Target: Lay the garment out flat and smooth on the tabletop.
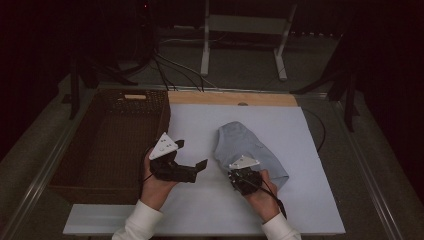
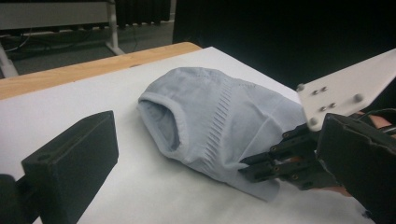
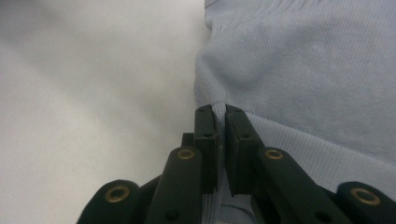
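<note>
A folded light blue garment (image 1: pixel 250 142) lies on the white board (image 1: pixel 200 207), right of centre. My right gripper (image 1: pixel 236 173) is at its near left edge and shut on a pinch of the fabric. In the right gripper view the jaws (image 3: pixel 219 112) stand nearly together with blue cloth (image 3: pixel 303 70) squeezed between them. My left gripper (image 1: pixel 191 154) hovers left of the garment, open and holding nothing. In the left gripper view its black jaws stand wide apart, the garment (image 2: pixel 210 116) lies ahead, and the right gripper (image 2: pixel 261 168) bites the hem.
A dark woven basket (image 1: pixel 132 93) stands at the left, against the board's edge. A wooden strip (image 1: pixel 230 98) runs along the far side of the board. Beyond the table are metal stand legs (image 1: pixel 205 50) and cables on the floor.
</note>
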{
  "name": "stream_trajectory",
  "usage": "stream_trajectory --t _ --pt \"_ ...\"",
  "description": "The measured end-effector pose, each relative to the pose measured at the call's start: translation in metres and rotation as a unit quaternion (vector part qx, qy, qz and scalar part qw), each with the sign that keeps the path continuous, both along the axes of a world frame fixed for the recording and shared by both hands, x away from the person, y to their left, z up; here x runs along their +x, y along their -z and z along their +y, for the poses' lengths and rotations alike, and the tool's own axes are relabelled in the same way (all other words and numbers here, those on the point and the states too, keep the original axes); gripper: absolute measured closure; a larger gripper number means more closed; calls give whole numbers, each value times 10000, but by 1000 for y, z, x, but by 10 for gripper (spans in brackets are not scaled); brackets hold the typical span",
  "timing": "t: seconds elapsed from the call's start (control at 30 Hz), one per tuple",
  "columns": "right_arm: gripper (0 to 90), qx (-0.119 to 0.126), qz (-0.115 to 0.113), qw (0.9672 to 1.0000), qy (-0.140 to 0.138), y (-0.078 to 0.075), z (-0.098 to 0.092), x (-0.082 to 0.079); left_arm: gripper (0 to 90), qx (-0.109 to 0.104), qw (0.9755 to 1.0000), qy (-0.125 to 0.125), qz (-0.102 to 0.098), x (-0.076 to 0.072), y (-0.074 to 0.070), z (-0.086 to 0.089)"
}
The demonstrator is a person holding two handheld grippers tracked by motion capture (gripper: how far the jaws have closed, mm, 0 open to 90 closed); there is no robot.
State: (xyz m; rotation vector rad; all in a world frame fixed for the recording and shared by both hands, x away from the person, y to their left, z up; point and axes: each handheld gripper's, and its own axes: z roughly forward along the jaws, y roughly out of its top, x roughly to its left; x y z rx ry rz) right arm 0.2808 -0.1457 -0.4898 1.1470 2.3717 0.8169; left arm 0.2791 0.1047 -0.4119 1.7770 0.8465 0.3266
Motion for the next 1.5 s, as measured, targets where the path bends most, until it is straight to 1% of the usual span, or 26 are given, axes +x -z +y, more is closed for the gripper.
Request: stream_trajectory --t 0.1,0.2,0.27,0.3,0.43,0.53,0.57,0.6,0.7,0.87,1.07,1.17,1.3,1.47,1.5 --pt "856 40 -126 9999 28 -7 -3 -2 1 17 10000 14 -3 0 0 0" --pt "858 144 -252 9995 102 -17 -8 -4 1 27 10000 17 -2 0 0 -1" --pt "859 162 -285 9994 108 -20 -9 -4 1 27 10000 20 -3 0 0 -1" --pt "859 204 -428 9987 169 -28 -16 -4 1 28 10000 21 -11 0 0 -1" --pt "860 264 -552 9978 270 -36 -25 -6 0 18 10000 14 1 0 0 -1" --pt "860 291 -653 9966 413 -42 -36 -5 1 9 10000 28 9 -1 0 -1" --pt "860 291 -653 9966 413 -42 -36 -5 1 9 10000 28 9 -1 0 -1" --pt "860 295 -730 9955 532 -47 -45 -4 1 -48 10000 44 27 0 0 -1" --pt "860 358 -771 9940 695 -50 -56 -2 1 -47 10000 38 31 0 0 -1" --pt "860 450 -885 9902 982 -58 -77 1 1 -83 9999 50 42 0 0 0" --pt "860 453 -931 9870 1230 -61 -93 2 1 -96 9999 66 83 1 1 -1" --pt "860 386 -983 9858 1304 -62 -98 2 1 -114 9999 65 69 0 1 0" --pt "860 393 -986 9842 1414 -62 -107 3 1 -125 9999 59 73 1 0 1" --pt "860 391 -1037 9807 1612 -64 -121 3 1 -141 9998 60 83 1 0 1" --pt "860 391 -1037 9807 1612 -64 -121 3 1 -141 9998 60 83 1 0 1"
